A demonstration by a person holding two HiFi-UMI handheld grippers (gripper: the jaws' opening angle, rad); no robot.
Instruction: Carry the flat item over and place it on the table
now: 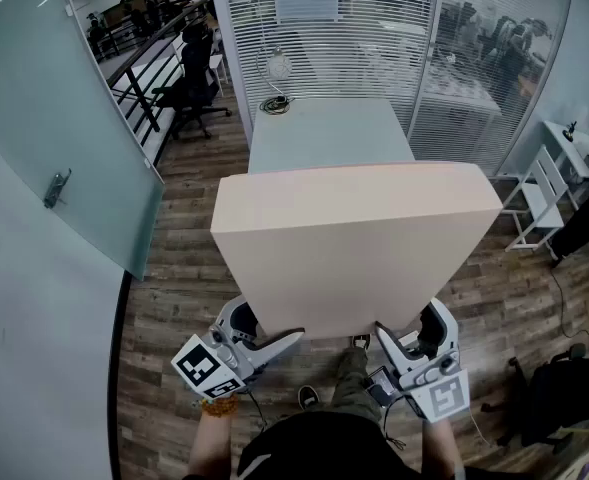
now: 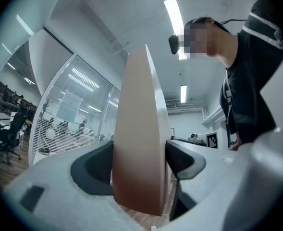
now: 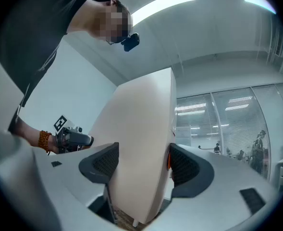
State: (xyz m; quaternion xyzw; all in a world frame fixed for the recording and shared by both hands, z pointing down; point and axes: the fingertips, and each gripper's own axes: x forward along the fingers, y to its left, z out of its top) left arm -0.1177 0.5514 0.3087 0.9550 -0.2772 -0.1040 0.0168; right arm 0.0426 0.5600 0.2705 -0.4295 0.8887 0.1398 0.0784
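**A:** Start with the big things. Where does it all stand?

**B:** Wooden floor (image 1: 174, 268) underfoot, and the pale table (image 1: 329, 133) straight ahead by the slatted glass wall. The flat panel (image 1: 359, 243) is up in the air, well clear of the floor. From the head view its far edge overlaps the near end of the table, but it isn't on the table yet.

**A:** Who has hold of it?

**B:** Both. The left gripper (image 2: 139, 161) and the right gripper (image 3: 139, 165) each clamp the near edge, one toward each corner. The jaws are spread wide because the slab is thick, with dark pads (image 2: 95, 165) against both faces. On the right gripper's far pad, I can't quite tell whether contact is full or only at the edge.

**A:** How will it handle?

**B:** It looks stiff, with no sag though it's held only along one edge. I'd guess it's light, perhaps foam board. The faces look smooth, so it could slip or swing on that long overhang. A hold near the corners and an even squeeze seem best, since hard pinching may dent it.
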